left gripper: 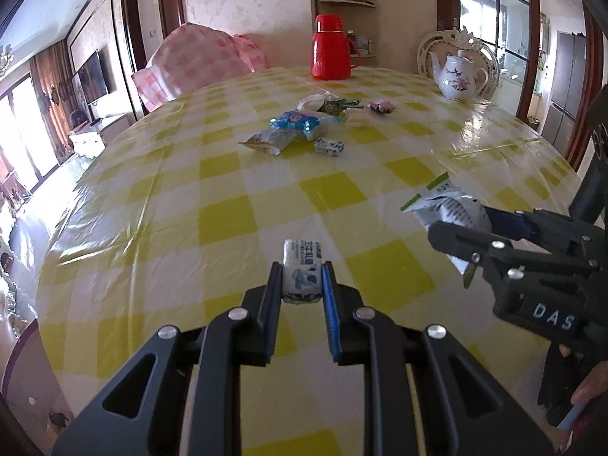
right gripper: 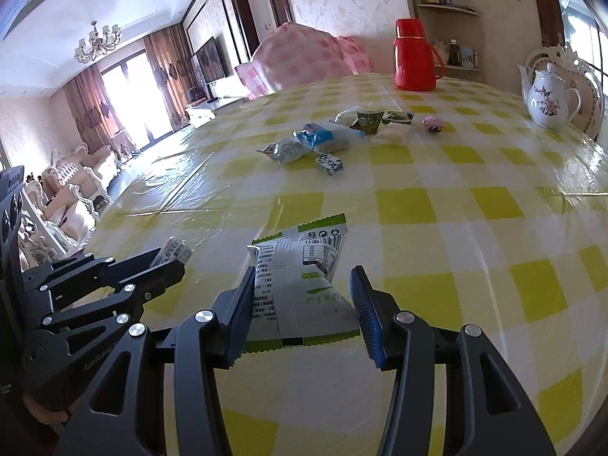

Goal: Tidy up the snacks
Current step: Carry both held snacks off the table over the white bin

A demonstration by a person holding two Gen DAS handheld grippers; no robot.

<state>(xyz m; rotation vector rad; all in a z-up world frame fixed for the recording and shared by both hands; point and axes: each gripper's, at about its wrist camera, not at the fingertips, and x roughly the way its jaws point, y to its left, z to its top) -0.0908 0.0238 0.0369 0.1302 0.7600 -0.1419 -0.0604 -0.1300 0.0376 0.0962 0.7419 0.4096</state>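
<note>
1. We hold one snack in each tool, both clear of the heap. The left tool point(left gripper: 302, 279) is clamped on a small white wrapped candy point(left gripper: 300, 273), gripped across its short sides with the far end sticking out past the fingertips.

2. The right tool point(right gripper: 304, 285) is closed on a white and green snack packet point(right gripper: 300, 277). Its jaws stand moderately wide because the crumpled packet fills the gap; the serrated top edge points away from us.

3. Both items hang above the yellow checked worktop point(left gripper: 228, 205), nearer our side. The other snacks lie in a loose cluster point(left gripper: 304, 125) farther across, well apart from both tools.

4. We judge the step in hand to be carrying: two items are picked up and want a place to go. No tray, box or bowl shows in either view, so we cannot tell where the sorted snacks belong.

5. The next move calls for keeping both grips firm. The candy is held only by its ends and could pivot out. The packet is soft and may slip if the squeeze slackens.

6. Room is generous. The worktop is bare between us and the cluster, and on either side of it.

7. The two tools sit close side by side, so we should watch that they do not knock together. A red thermos point(left gripper: 331, 47) and a flowered teapot point(left gripper: 459, 76) stand near the far rim, out of our way. The near edge curves just below the tools.
</note>
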